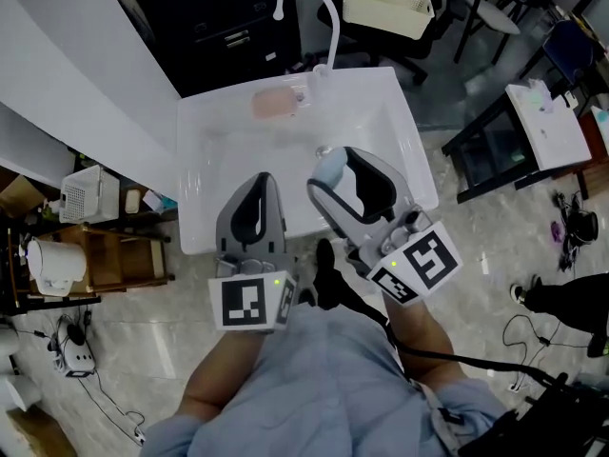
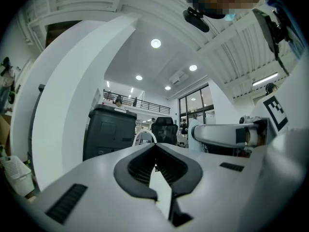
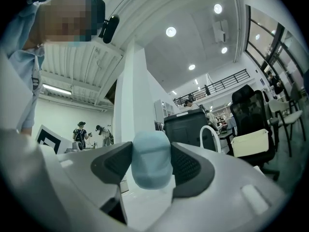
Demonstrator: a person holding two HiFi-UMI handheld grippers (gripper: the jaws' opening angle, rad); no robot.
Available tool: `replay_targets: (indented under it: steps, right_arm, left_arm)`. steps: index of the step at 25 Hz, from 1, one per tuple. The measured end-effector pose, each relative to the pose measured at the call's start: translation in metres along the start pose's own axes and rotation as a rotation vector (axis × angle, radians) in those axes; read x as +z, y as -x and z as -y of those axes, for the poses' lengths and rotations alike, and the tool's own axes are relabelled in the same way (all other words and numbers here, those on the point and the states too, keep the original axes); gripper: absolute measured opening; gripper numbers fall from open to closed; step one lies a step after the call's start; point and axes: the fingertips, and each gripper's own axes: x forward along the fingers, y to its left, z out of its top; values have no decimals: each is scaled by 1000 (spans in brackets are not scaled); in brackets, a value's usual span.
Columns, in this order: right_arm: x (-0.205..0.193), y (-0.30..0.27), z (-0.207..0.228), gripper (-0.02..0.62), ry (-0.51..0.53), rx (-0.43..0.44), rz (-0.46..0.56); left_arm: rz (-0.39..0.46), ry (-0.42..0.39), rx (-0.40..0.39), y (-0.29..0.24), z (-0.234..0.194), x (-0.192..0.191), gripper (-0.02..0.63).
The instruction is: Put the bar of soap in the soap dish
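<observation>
We record two grey moulded grippers, the left gripper (image 1: 262,187) and the right gripper (image 1: 335,165), each with black ribbed pads (image 2: 140,166) lining its jaws. Behind the jaws sit white cubes (image 1: 249,303) with black square markers. A black cable (image 1: 447,358) trails behind the right jaws. The shirt (image 1: 328,379) is light blue.

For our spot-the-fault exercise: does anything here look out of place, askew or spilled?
Nothing stands out. The right tool holds the soap; the dish sits by the tap at the sink's back.

Left claw (image 2: 155,145) closed (nothing held), black cabinet (image 2: 110,132) behind
</observation>
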Motion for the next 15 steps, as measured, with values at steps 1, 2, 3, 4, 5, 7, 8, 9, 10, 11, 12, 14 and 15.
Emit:
replay_targets:
  steps: [1, 2, 3, 4, 5, 7, 8, 9, 10, 11, 12, 14, 15]
  right_arm:
    - [0, -4, 7, 245, -7, 5, 0]
    - [-1, -8, 14, 245, -13, 9, -1]
    - [-2, -11, 20, 245, -21, 13, -2]
    - [-4, -15, 27, 245, -29, 18, -3]
    - [-5, -19, 33, 245, -36, 23, -3]
    - [-7, -26, 45, 245, -49, 34, -3]
    - [-8, -30, 52, 245, -55, 39, -4]
    - [-9, -33, 59, 245, -61, 44, -6]
    - [-10, -37, 67, 245, -66, 49, -8]
    - [-11, -40, 74, 245, -71, 56, -10]
    - [-12, -43, 79, 245, -75, 63, -11]
    - [-11, -49, 88, 245, -80, 79, -10]
    - [-11, -53, 93, 245, -81, 88, -10]
  left_arm:
    - [-5, -3, 5, -7, -1, -1, 6]
    - [-11, -6, 10, -14, -2, -3, 6]
    - [-18, -7, 14, -21, -3, -5, 6]
    - [-27, -10, 17, -28, -3, -7, 6]
    - [-36, -14, 19, -35, -4, -9, 6]
    - [-46, -20, 27, -48, -5, -12, 6]
    - [-49, -22, 35, -55, -5, -13, 6]
    - [-52, -24, 42, -63, -6, -14, 6]
    - [-54, -26, 48, -71, -6, -14, 6]
    - [-56, -29, 55, -78, -6, -15, 6]
    - [-57, -32, 61, -84, -7, -15, 6]
    - [-57, -39, 75, -93, -8, -14, 6]
    - [-58, -43, 82, -98, -9, -14, 6]
